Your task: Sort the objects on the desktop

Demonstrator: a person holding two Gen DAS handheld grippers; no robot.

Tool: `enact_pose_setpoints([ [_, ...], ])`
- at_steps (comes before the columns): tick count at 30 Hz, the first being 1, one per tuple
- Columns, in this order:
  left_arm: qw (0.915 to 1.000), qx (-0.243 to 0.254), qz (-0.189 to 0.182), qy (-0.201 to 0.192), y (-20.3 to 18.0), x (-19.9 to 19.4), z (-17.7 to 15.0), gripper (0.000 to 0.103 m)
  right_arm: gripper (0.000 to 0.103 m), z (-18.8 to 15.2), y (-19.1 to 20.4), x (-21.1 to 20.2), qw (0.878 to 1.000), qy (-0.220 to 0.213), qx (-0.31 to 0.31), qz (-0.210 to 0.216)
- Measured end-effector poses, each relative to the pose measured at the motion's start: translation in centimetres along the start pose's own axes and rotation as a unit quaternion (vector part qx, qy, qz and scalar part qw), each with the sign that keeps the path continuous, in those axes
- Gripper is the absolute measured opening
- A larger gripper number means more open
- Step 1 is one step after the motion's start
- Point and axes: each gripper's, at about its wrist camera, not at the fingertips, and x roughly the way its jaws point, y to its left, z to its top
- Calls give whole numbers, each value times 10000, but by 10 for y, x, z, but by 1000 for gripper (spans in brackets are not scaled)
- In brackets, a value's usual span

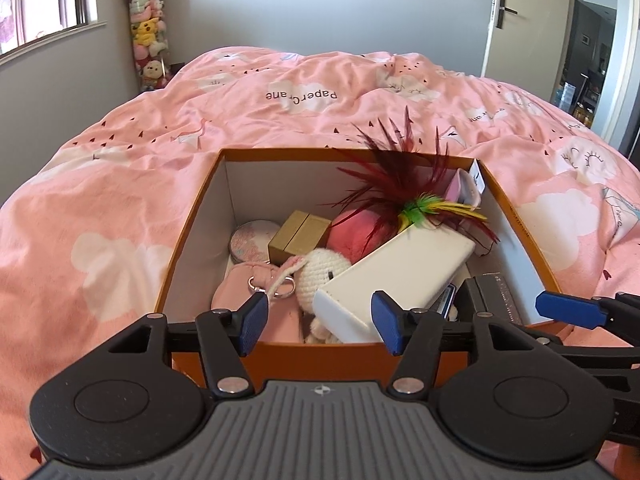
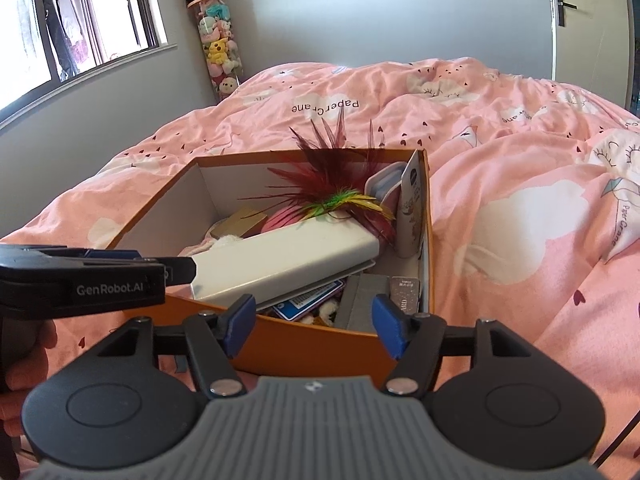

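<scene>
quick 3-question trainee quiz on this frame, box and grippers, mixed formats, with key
1. True or false: the left gripper holds the white case.
2. What sticks up above the rim of the orange box? A) feather toy B) gold box C) round tin
3. Fill in: the box sits on a pink ____.

Key: 1 false, both it and the right gripper are open and empty; 2 A; 3 duvet.

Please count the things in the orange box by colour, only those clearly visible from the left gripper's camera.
Pink: 2, plush ball, cloth pouch
White: 2, flat case, crocheted bunny
Gold: 1, small box
Dark red: 1, feather toy
Patterned: 1, round compact
Total: 7
</scene>
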Motion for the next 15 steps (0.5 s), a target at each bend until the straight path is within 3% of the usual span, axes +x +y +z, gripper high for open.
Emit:
enact_pose_setpoints([
  [15, 9998, 102, 147, -105, -9, 5, -11, 76, 71, -7, 3, 0, 9997, -135, -90, -205],
])
